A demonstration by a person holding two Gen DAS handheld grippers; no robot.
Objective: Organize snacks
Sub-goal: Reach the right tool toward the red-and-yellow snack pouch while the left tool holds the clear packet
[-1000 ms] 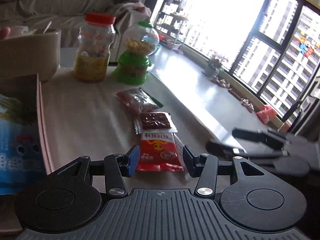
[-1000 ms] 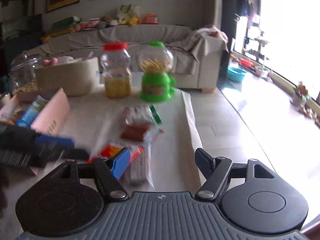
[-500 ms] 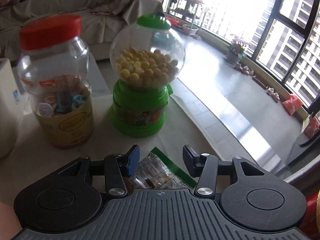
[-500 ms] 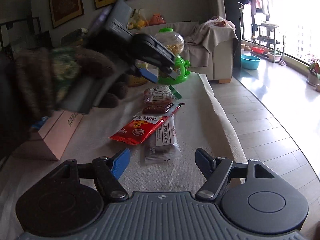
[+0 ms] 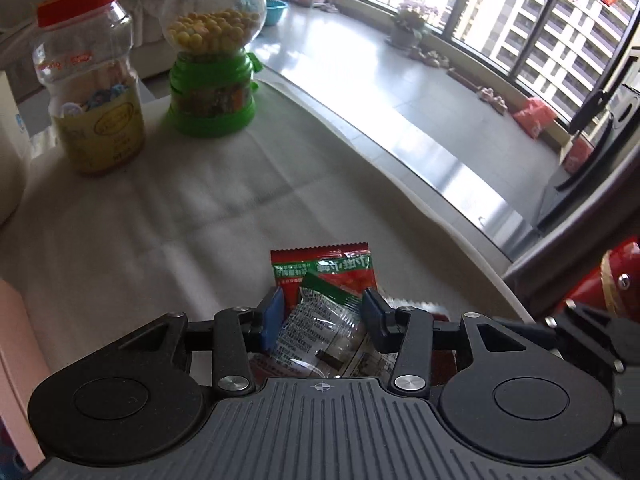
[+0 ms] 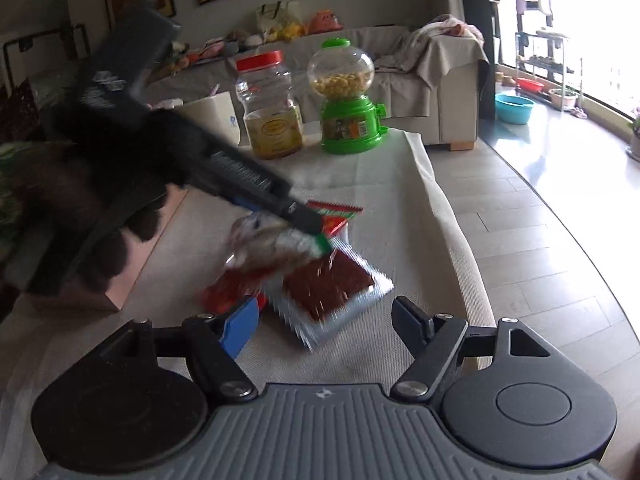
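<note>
My left gripper is shut on a clear snack packet with a green end and holds it above the cloth-covered table. The right wrist view shows that packet lifted and blurred under the left gripper's fingers. Below it lie a red packet, also seen in the right wrist view, and a silver packet with dark red contents. My right gripper is open and empty, just in front of the silver packet.
A red-lidded jar and a green candy dispenser stand at the table's far end. A white tub is beside the jar. A pink box lies at the left. The table edge drops to the floor on the right.
My left gripper has pulled back from the jars with the clear packet lifted off the pile. My right gripper has moved closer to the silver packet.
</note>
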